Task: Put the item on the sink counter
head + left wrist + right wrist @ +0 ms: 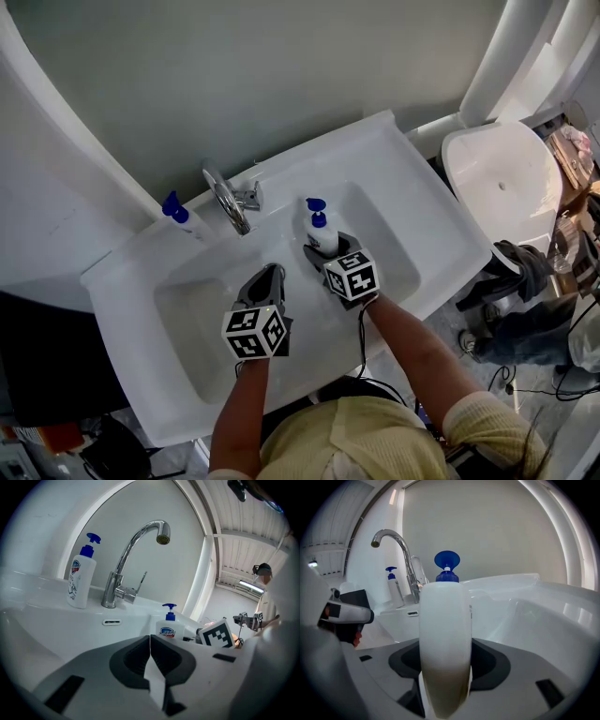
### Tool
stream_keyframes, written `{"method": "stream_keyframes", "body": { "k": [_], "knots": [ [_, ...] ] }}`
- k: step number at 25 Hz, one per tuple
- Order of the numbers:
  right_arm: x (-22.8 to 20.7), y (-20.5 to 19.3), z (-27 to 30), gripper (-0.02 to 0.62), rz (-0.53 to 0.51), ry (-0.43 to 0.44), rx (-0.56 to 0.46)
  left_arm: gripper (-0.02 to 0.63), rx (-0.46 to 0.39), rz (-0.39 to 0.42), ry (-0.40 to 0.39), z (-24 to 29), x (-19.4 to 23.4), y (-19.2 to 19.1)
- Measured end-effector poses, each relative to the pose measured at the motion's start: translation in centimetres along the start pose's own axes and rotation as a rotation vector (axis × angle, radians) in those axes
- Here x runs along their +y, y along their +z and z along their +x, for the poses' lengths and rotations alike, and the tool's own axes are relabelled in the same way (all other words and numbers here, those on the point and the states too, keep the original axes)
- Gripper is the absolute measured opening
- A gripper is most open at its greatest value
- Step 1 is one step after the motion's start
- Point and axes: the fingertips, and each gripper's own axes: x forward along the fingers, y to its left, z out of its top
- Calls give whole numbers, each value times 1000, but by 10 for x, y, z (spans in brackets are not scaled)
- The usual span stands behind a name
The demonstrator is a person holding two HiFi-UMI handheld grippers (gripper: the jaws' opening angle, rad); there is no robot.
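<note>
A white soap bottle (322, 232) with a blue pump is upright over the basin of the white sink (427, 202), to the right of the tap. My right gripper (324, 249) is shut on its body; in the right gripper view the bottle (444, 634) fills the gap between the jaws. My left gripper (270, 275) hangs over the middle of the basin, shut with nothing in it, its jaws (149, 641) meeting edge to edge. From the left gripper view the held bottle (168, 628) stands just right of centre.
A chrome tap (228, 198) rises at the back of the basin. A second pump bottle (179, 215) stands on the counter left of it. A white toilet (497, 173) is at the right, with cables and clutter on the floor (525, 309).
</note>
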Motion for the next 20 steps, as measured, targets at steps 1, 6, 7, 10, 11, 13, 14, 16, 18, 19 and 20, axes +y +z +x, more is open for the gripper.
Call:
{"method": "stream_keyframes", "body": {
  "k": [1, 6, 7, 10, 11, 13, 14, 16, 18, 19, 20],
  "knots": [
    [-1, -2, 3, 273, -5, -4, 5, 38, -1, 1, 1, -1, 1, 0],
    [-8, -6, 10, 273, -23, -41, 3, 38, -12, 7, 14, -7, 7, 1],
    [-8, -6, 12, 273, -27, -44, 0, 38, -14, 7, 18, -8, 9, 1],
    [-7, -7, 15, 273, -46, -50, -9, 38, -22, 4, 23, -11, 11, 3],
    [-7, -6, 17, 273, -52, -52, -11, 38, -24, 5, 22, -11, 11, 3],
    [-6, -4, 19, 273, -59, -51, -13, 38, -25, 10, 20, -12, 10, 4],
    [-6, -4, 20, 273, -59, -50, -15, 38, -24, 14, 21, -12, 10, 5],
    [-5, -4, 20, 273, -55, -48, -20, 38, -23, 20, 20, -12, 10, 5],
    [-6, -6, 20, 273, -60, -52, -14, 38, -22, 24, 16, -13, 10, 5],
    [-6, -8, 20, 273, -70, -55, -1, 38, -22, 24, 13, -13, 11, 4],
    [-6, -11, 20, 273, -82, -57, 17, 38, -21, 23, 10, -13, 11, 4]
  ]
}}
